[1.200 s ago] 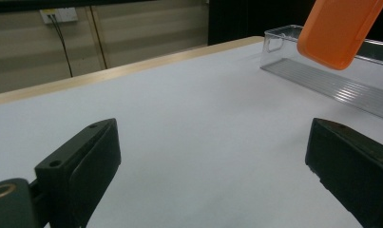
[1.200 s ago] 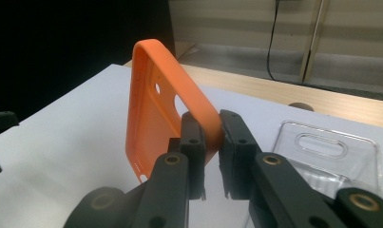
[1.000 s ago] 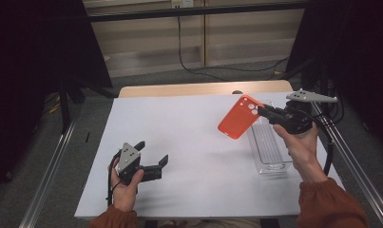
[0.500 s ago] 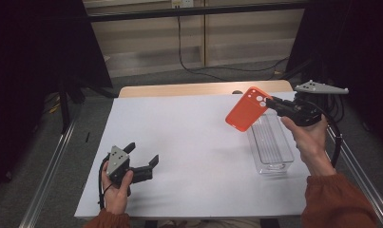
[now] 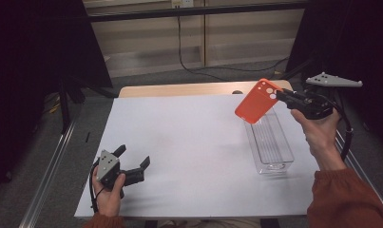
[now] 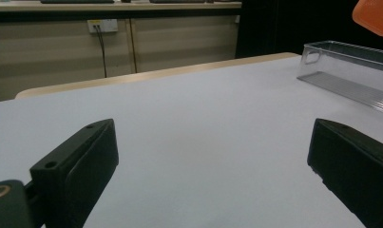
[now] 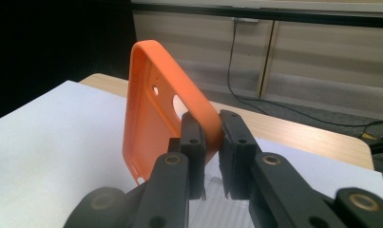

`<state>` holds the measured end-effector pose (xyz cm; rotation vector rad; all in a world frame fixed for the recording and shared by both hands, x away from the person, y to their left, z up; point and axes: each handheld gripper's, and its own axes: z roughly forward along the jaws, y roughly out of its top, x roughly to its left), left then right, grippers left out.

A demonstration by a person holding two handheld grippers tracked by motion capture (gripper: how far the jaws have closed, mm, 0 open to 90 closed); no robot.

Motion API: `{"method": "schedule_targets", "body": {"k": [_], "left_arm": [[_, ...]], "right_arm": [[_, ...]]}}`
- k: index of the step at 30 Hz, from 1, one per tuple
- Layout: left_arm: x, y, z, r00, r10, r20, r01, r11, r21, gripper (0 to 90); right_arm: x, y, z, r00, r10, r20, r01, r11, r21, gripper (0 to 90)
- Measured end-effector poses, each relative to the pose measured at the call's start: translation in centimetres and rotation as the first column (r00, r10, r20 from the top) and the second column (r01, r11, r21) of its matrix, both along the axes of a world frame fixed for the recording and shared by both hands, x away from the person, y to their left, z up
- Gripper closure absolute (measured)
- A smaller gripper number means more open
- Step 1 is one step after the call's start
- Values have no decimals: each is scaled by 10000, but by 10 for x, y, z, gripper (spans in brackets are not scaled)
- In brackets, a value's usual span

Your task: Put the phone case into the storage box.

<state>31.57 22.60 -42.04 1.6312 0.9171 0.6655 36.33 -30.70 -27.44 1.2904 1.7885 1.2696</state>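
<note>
Phone case (image 5: 255, 101), orange, pinched at edge by right hand-held gripper (image 5: 280, 95), held in air above clear bin (image 5: 270, 142) on desk (image 5: 189, 142). Left hand-held gripper (image 5: 132, 159) wide open, empty. Pickup done; placing left, probably in bin.

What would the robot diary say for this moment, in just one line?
right hand-held gripper: shut on orange phone case, above clear tray | left hand-held gripper: open, holding nothing, low over white table
</note>
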Motion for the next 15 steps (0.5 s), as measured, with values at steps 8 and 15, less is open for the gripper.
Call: {"method": "schedule_targets", "body": {"k": [8,15], "left_arm": [[0,5,-4,9999,75,-98,-78,9994,-331,25],[0,3,-3,9997,167,168,-164,9997,-196,25]], "right_arm": [[7,-11,1,9995,-317,81,318,9994,-99,804],[17,-17,0,9985,-516,178,521,9982,-294,805]]}}
